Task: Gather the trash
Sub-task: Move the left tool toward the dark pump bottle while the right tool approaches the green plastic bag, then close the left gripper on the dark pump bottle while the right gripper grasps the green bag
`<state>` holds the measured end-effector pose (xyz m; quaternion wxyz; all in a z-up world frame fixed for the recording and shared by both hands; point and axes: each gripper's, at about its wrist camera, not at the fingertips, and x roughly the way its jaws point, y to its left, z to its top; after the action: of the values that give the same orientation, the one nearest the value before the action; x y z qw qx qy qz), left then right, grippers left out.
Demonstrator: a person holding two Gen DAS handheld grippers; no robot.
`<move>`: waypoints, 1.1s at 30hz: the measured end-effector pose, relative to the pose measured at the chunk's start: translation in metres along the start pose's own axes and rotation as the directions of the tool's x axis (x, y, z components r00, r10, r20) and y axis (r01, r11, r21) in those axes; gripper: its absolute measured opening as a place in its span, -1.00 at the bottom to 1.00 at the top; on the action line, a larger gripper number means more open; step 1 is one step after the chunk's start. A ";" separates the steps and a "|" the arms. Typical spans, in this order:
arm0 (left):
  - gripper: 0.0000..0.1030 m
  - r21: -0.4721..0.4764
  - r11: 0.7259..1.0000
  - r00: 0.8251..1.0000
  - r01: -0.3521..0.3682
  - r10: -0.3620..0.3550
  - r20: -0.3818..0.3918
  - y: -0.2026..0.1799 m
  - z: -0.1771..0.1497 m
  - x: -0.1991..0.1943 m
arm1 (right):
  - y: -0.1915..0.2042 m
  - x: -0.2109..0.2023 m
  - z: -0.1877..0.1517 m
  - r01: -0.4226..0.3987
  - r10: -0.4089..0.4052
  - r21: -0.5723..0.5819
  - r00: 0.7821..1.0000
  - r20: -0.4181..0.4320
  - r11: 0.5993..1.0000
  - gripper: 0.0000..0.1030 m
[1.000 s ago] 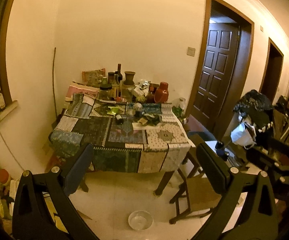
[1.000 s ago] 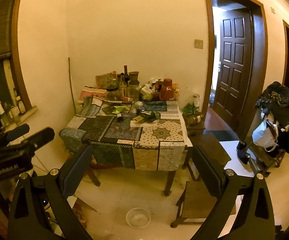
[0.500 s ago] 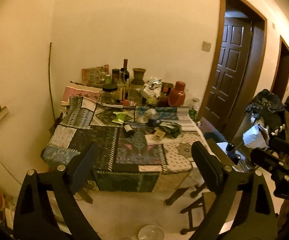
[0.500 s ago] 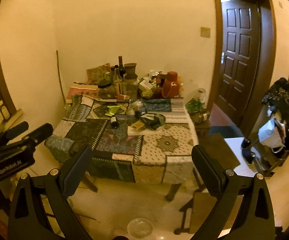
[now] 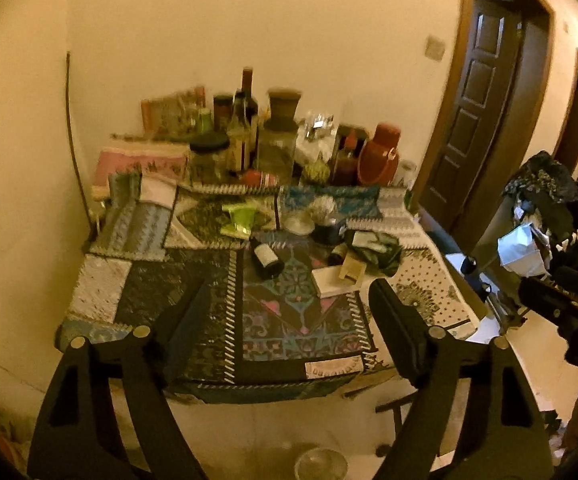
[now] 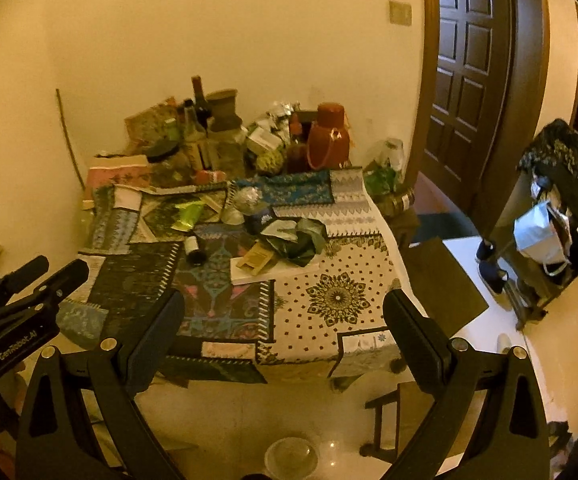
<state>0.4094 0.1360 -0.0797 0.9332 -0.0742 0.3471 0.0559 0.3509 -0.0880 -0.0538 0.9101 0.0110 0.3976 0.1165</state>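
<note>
Approach step, as judged from both wrist views. The left tool point(image 5: 285, 300) and right tool point(image 6: 283, 312) hang short of the near edge of the bench point(image 6: 341, 296), each with its 2 fingers spread apart and nothing between them. The trash lies mid-bench: a crumpled dark-green wrapper point(image 6: 299, 238), a green packet point(image 6: 188, 215), a toppled dark bottle point(image 5: 266, 258) and a small card box point(image 5: 352, 269). Next move probably calls for reaching over the patterned cloth and closing on 1 piece.
</note>
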 end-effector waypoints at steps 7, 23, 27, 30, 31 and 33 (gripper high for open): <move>0.57 -0.050 0.998 0.993 -0.036 0.030 -0.110 -0.012 0.003 0.069 | -0.036 0.065 0.019 -0.095 0.099 0.037 0.988 -0.121 0.995 0.92; 0.57 -0.280 0.935 0.946 -0.217 0.131 -0.296 -0.011 0.010 0.218 | -0.102 0.247 0.073 -0.283 0.345 0.216 0.869 -0.355 0.935 0.91; 0.57 -0.302 0.918 0.934 -0.257 0.156 -0.320 0.009 0.010 0.250 | -0.104 0.284 0.072 -0.264 0.361 0.282 0.849 -0.386 0.922 0.84; 0.57 -0.324 0.908 0.930 -0.264 0.151 -0.335 0.023 0.009 0.270 | -0.110 0.308 0.067 -0.246 0.380 0.344 0.830 -0.408 0.906 0.76; 0.57 -0.330 0.906 0.930 -0.265 0.149 -0.337 0.027 0.009 0.276 | -0.113 0.316 0.066 -0.243 0.392 0.367 0.822 -0.414 0.898 0.74; 0.57 -0.338 0.900 0.925 -0.276 0.153 -0.347 0.033 0.008 0.289 | -0.116 0.328 0.064 -0.257 0.433 0.412 0.797 -0.422 0.874 0.64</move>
<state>0.6270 0.1851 -0.2667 0.8221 -0.2223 0.4787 0.2134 0.6360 -0.1242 -0.2598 0.7220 0.2078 0.6249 0.2124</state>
